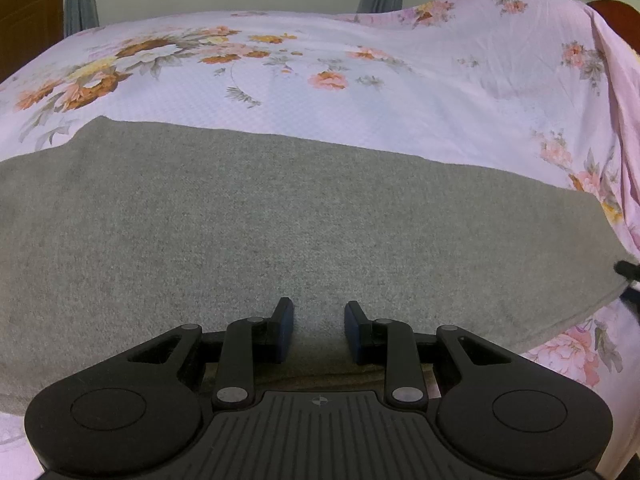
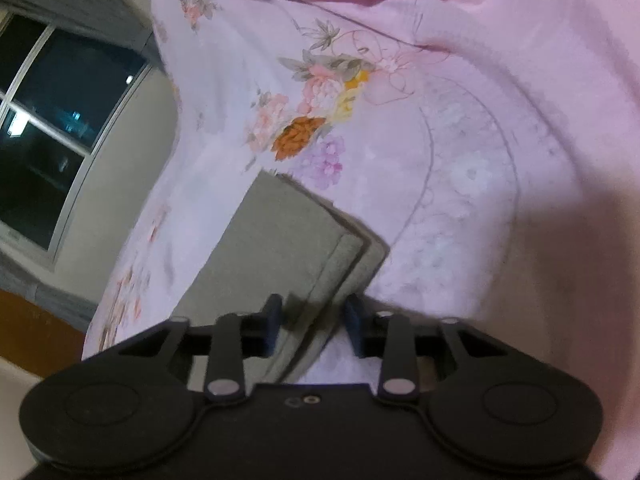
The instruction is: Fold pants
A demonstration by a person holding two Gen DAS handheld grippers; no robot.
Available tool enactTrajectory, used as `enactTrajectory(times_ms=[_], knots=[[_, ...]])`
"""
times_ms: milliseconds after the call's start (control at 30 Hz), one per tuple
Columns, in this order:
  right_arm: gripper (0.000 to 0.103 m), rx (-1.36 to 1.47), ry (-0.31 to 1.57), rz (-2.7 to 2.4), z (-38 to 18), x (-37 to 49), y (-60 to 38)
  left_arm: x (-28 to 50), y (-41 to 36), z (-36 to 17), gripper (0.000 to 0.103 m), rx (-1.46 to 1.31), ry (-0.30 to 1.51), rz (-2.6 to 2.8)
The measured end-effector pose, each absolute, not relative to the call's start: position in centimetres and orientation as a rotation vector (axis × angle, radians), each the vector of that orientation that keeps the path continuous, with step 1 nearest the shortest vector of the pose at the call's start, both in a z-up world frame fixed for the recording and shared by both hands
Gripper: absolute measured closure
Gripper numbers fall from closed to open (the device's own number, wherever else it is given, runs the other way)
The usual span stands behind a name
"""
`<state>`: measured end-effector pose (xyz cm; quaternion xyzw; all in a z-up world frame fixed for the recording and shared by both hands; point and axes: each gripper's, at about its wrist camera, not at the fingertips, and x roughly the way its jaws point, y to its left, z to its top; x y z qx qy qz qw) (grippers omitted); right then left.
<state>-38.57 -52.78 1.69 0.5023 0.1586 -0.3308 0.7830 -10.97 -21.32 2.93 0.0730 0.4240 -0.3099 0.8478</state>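
Pants (image 1: 304, 216) lie flat on the flowered sheet (image 1: 440, 92), a grey band whose long axis runs crosswise to the left gripper (image 1: 319, 330) and off both sides of its view. The cloth begins right under that gripper's fingertips and reaches forward to a straight far edge, with bare sheet beyond. The left jaws stand narrow with grey cloth showing in the gap; whether the pads press it I cannot tell.

In the right wrist view the same pants (image 2: 280, 240) run forward and slightly to the left of the right gripper (image 2: 314, 326), ending in a squared, layered end with a hemmed edge. That edge passes straight between the right fingers, which are narrow but do not visibly pinch it: the left pad sits over the cloth, the right pad over the sheet (image 2: 460, 200) just beside the edge. The picture is blurred, so contact is uncertain.

Judging by this, the right gripper is nearer a free end, and the fold would carry that end along the long axis toward the left gripper.
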Motion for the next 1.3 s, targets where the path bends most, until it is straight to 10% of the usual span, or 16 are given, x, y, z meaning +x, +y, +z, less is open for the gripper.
enactTrajectory(times_ms=[833, 1133, 1233, 1300], knots=[[0.091, 0.595, 0.482, -0.174, 11.2, -18.6, -35.7, -9.0, -13.9, 5.8, 0.075, 0.081, 0.885, -0.539], [0.049, 0.588, 0.75, -0.079, 5.2, -15.2, -31.4, -7.3, -9.6, 5.2, 0.075, -0.117, 0.967, -0.553], [0.05, 0.6, 0.663, -0.051, 7.3, -17.1, -31.9, -6.8, -9.8, 5.2, 0.075, -0.229, 1.005, -0.618], [0.048, 0.577, 0.615, -0.093, 8.5, -18.4, -32.5, -6.8, -10.6, 5.3, 0.053, -0.286, 1.021, -0.659]])
